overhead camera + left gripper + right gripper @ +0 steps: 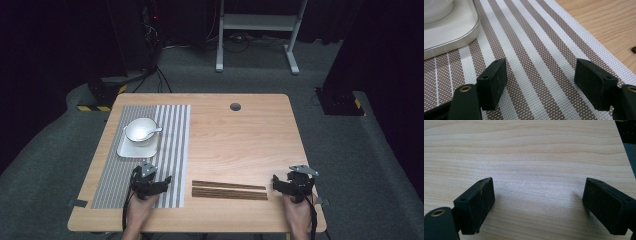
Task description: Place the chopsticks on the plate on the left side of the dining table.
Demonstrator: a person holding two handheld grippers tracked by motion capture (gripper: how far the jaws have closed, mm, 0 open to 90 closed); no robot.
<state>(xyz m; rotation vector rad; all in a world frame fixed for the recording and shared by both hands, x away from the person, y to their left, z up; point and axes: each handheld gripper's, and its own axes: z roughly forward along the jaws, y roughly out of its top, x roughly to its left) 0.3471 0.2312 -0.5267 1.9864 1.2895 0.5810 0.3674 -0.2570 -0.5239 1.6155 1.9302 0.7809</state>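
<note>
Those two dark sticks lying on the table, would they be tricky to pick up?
Probably a little. The chopsticks lie flat on the bare wooden table, thin and low, so jaws may struggle to get under them. They look stiff and light, and a push would likely slide them; whether they would roll I cannot tell.

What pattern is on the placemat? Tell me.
Brown and white stripes on the placemat, clearest in the left gripper view.
</note>
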